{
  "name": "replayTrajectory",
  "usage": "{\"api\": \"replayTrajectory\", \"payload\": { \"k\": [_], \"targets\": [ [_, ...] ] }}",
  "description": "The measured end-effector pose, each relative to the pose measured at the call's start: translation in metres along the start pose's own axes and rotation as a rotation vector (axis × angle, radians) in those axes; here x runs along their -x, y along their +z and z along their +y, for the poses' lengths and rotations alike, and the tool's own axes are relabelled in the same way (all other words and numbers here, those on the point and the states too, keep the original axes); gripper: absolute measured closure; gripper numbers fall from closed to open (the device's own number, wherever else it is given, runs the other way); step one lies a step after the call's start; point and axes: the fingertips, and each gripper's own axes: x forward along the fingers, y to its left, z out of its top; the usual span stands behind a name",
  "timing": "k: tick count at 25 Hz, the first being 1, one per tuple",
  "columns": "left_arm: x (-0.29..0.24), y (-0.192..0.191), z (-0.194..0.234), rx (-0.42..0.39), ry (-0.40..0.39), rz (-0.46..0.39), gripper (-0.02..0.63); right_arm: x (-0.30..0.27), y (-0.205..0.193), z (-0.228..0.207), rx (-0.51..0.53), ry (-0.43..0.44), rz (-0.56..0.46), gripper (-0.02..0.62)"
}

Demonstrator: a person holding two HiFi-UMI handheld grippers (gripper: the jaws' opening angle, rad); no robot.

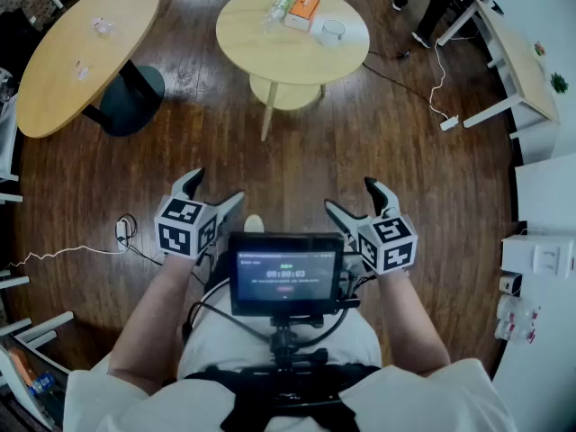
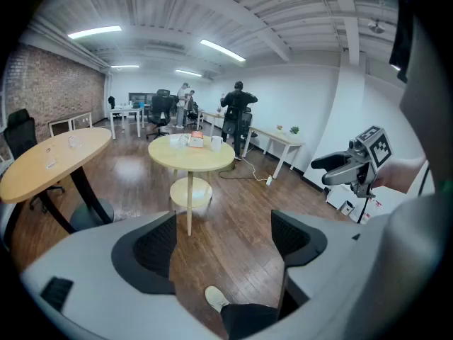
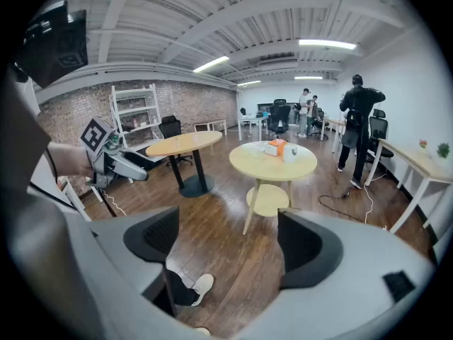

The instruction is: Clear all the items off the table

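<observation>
Two grippers, the left gripper (image 1: 214, 192) and the right gripper (image 1: 353, 198), are hovering side by side over the wooden floor (image 1: 360, 133), well apart from the round table (image 1: 270, 57). Both pairs of jaws are standing moderately apart, gripping nothing. An orange box (image 1: 302, 11), a clear bottle (image 1: 277, 9) and a pale cup (image 1: 333, 31) are resting together on the tabletop's far side.

Timer on chest-mounted screen (image 1: 284, 274), seemingly 00:00:03, smaller lines around it too blurred to read
</observation>
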Motion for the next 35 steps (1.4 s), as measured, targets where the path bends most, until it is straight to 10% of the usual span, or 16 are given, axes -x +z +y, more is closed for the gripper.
{"api": "replayTrajectory", "payload": {
  "k": [17,35],
  "targets": [
    [-0.090,0.056,0.101,0.022,-0.043,0.084,0.184,-0.123,0.098,-0.054,-0.047,-0.050,0.020,0.148],
    [-0.283,0.155,0.149,0.072,-0.004,0.235,0.184,-0.287,0.160,-0.225,-0.121,-0.008,0.031,0.147]
  ]
}}
